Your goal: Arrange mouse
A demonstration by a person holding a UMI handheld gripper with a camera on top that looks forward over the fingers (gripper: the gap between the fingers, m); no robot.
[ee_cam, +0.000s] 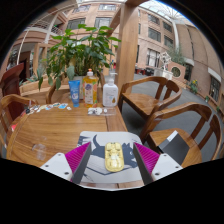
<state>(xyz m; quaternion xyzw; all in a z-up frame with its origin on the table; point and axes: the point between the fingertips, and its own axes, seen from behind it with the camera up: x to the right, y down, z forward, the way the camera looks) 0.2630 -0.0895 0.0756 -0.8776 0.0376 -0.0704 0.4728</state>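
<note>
Magenta pads [78,155] sit wide apart, gripper [113,160] open w/ yellow mouse [114,155] between the fingers at bottom centre, resting on a grey mat [98,150], gaps either side. Mouse prob. light, rigid, smooth shell, so squeeze its flanks mid-body. Wooden surface [55,130] has room centre-left; bottles [98,90] & plant [80,50] upper centre, chairs [165,105] right.

desk [60,130]: warm brown wood, smooth sheen | chairs [150,98]: polished wood | mouse [114,155]: yellow glossy plastic | mouse mat [112,172]: grey, matt | bottles [110,92]: clear plastic
</note>
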